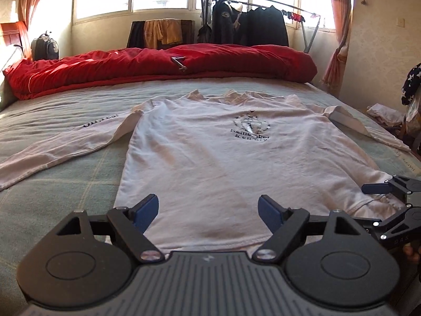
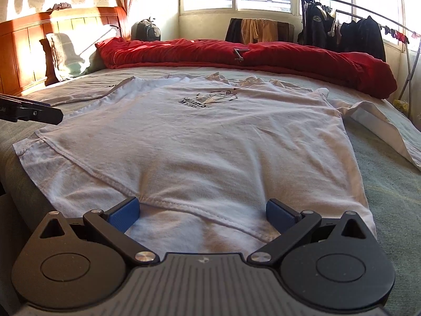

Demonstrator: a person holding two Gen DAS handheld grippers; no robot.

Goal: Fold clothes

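Left wrist view: left gripper [image 1: 208, 212] jaws spread wide, nothing between the pads; it hangs over the near hem of the shirt [image 1: 210, 158], roughly mid-hem. No cloth is pinched. Right gripper [image 1: 386, 194] shows at the shirt's near right corner in this view, blue pad pointing inward along the hem.

Right wrist view: right gripper [image 2: 202, 214] also wide apart and empty, poised low over the hem seam [image 2: 168, 201], which runs across just under its pads. Contact between pads and cloth cannot be told. Left gripper [image 2: 39, 112] enters from the frame's left edge, beside the shirt's near left corner.

Shirt lies flat, print side up, collar away from the grippers, hem toward them. Left sleeve [image 1: 60, 144] is spread out sideways from the shirt on the bed [image 1: 65, 192]; right sleeve [image 1: 368, 131] likewise on the other side. Judgement: the flat layout is the starting state for a fold, and both tools sit at the hem because that edge is the natural one to lift.

Beyond the shirt's collar, a red quilt [image 1: 158, 68] is bunched along the far side of the bed, clear of the shirt. Judgement: it is pushed back to free a folding surface.

Folding itself looks not yet begun.
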